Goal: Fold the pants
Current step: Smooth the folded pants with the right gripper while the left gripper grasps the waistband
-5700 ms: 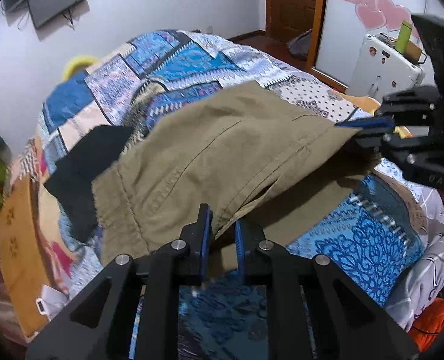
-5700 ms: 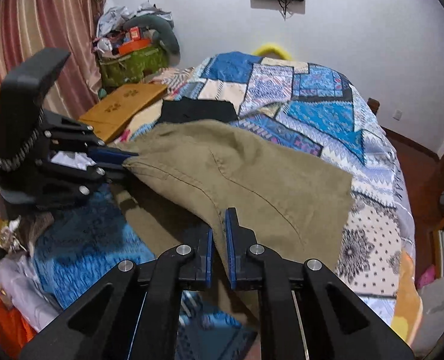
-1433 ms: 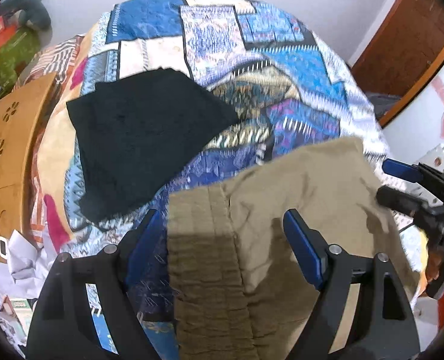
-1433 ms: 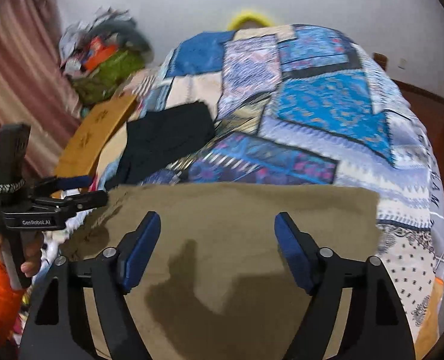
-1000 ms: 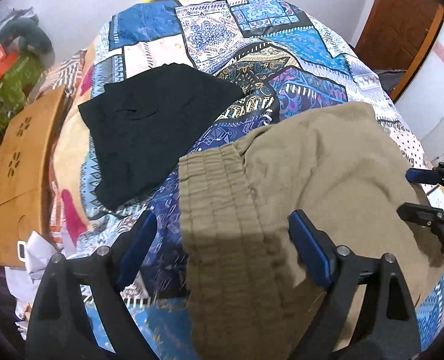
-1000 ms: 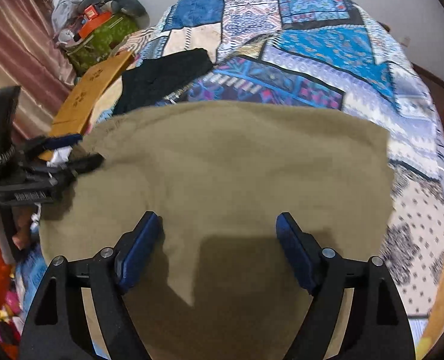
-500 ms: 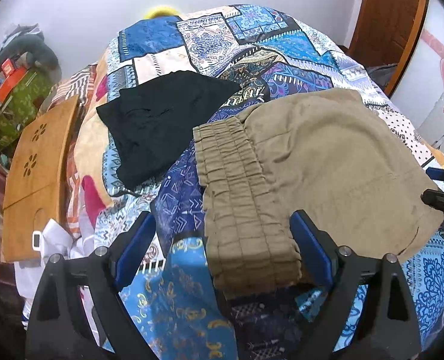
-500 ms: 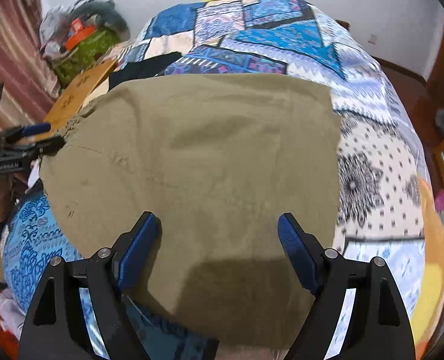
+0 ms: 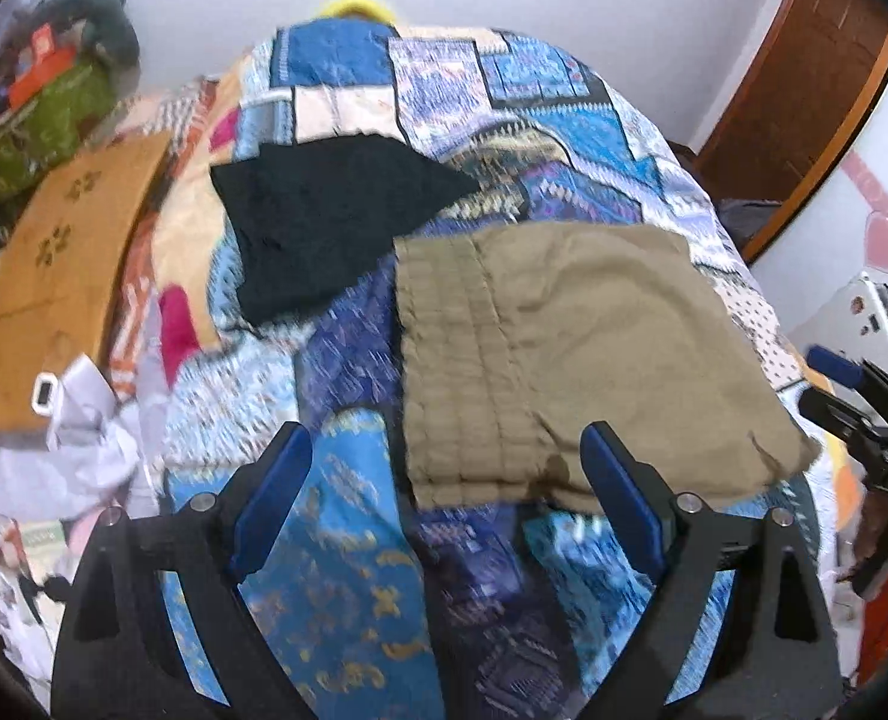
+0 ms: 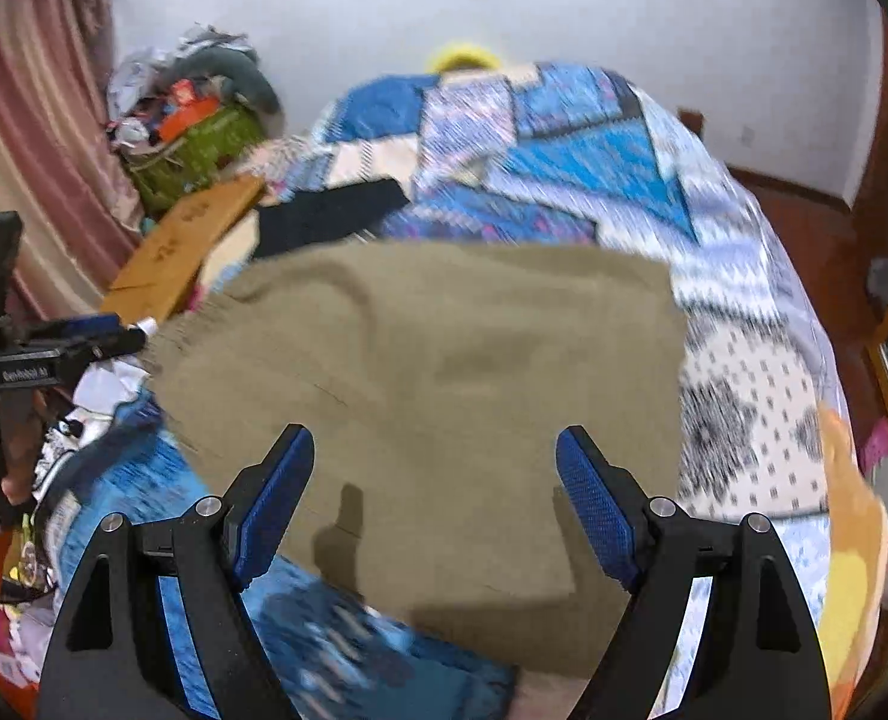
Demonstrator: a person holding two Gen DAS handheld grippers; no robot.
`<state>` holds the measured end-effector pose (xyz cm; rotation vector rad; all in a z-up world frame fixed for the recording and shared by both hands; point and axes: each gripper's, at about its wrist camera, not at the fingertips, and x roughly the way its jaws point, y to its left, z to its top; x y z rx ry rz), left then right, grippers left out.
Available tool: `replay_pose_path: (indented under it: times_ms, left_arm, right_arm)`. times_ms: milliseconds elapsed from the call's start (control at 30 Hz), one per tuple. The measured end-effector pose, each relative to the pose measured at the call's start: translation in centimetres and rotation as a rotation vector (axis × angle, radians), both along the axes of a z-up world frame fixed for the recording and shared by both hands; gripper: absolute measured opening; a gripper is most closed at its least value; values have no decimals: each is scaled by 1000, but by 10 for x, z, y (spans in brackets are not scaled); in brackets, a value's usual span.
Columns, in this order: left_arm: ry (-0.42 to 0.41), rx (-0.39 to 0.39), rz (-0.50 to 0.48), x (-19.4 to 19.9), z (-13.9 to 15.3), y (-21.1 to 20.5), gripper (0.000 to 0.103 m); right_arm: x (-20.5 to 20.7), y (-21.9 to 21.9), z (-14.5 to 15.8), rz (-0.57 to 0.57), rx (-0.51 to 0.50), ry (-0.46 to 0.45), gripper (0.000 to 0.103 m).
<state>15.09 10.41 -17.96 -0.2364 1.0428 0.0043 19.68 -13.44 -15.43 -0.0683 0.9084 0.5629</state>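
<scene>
The khaki pants (image 9: 570, 354) lie folded flat on the patchwork bed, elastic waistband to the left in the left wrist view. They also fill the middle of the right wrist view (image 10: 444, 396). My left gripper (image 9: 447, 498) is open and empty, raised off the near waistband corner. My right gripper (image 10: 435, 504) is open and empty above the pants' near edge. Each gripper shows at the edge of the other's view: the right one (image 9: 864, 396), the left one (image 10: 72, 339).
A folded black garment (image 9: 330, 210) lies on the bed beyond the pants' waistband. A wooden lap desk (image 9: 54, 276) leans at the bed's left side, with a green bag and clutter (image 10: 198, 132) behind. A white appliance (image 9: 870, 324) and a wooden door (image 9: 804, 90) stand to the right.
Both grippers, shut on the pants 5.7 s ago, stand open. Over the last second both have drawn back and up from the pants, which now lie still on the bed.
</scene>
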Motion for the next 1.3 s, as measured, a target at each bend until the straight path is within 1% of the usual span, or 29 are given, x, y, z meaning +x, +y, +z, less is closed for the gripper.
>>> replay_pose_path:
  times_ms: [100, 200, 300, 400, 500, 567, 633, 733, 800, 833, 867, 900, 967, 1000, 1067, 1167, 1233, 1300]
  left_arm:
    - [36, -44, -16, -7, -9, -6, 92]
    - [66, -85, -35, -11, -17, -13, 92]
    - [94, -139, -56, -11, -24, -18, 92]
    - [126, -200, -70, -8, -32, -23, 92]
    - [157, -231, -64, -2, -40, -24, 93]
    - [167, -262, -55, 3, -44, -23, 97]
    - [182, -293, -38, 11, -46, -22, 99]
    - [191, -381, 2, 25, -47, -14, 99]
    - [182, -430, 19, 34, -46, -9, 96]
    - [179, -445, 41, 38, -46, -6, 90]
    - [172, -445, 56, 41, -45, -4, 80]
    - [164, -436, 66, 43, -43, -3, 75]
    - [148, -385, 86, 46, -40, -4, 54]
    - [141, -353, 94, 47, -39, -4, 47]
    - [110, -312, 94, 47, -36, -5, 39]
    - [55, -286, 114, 39, -27, -2, 34]
    - [9, -257, 128, 30, -16, 1, 32]
    - [-36, -179, 138, 22, -3, 0, 31]
  right_arm:
    - [-1, 15, -6, 31, -1, -2, 80]
    - [0, 27, -23, 51, -25, 34, 80]
    - [-2, 35, -42, 76, -76, 79, 80]
    - [-3, 32, -43, 86, -68, 82, 80]
    - [-1, 29, -44, 94, -52, 101, 80]
    - [-1, 28, -46, 95, -41, 106, 80]
    - [-2, 29, -46, 97, -34, 108, 81]
    - [-2, 30, -47, 98, -26, 112, 81]
    - [-2, 29, -48, 98, -21, 114, 81]
    - [-2, 29, -48, 97, -18, 114, 81]
    - [-3, 29, -48, 97, -16, 114, 81]
    - [-3, 28, -48, 97, -14, 114, 81]
    - [-3, 27, -48, 95, -9, 115, 81]
    - [-2, 27, -48, 93, -7, 116, 81]
    - [-2, 26, -48, 90, -2, 117, 81]
    - [-3, 24, -46, 91, 8, 119, 81]
    - [-3, 20, -43, 95, 41, 140, 81]
    - [-3, 16, -37, 86, 59, 145, 80]
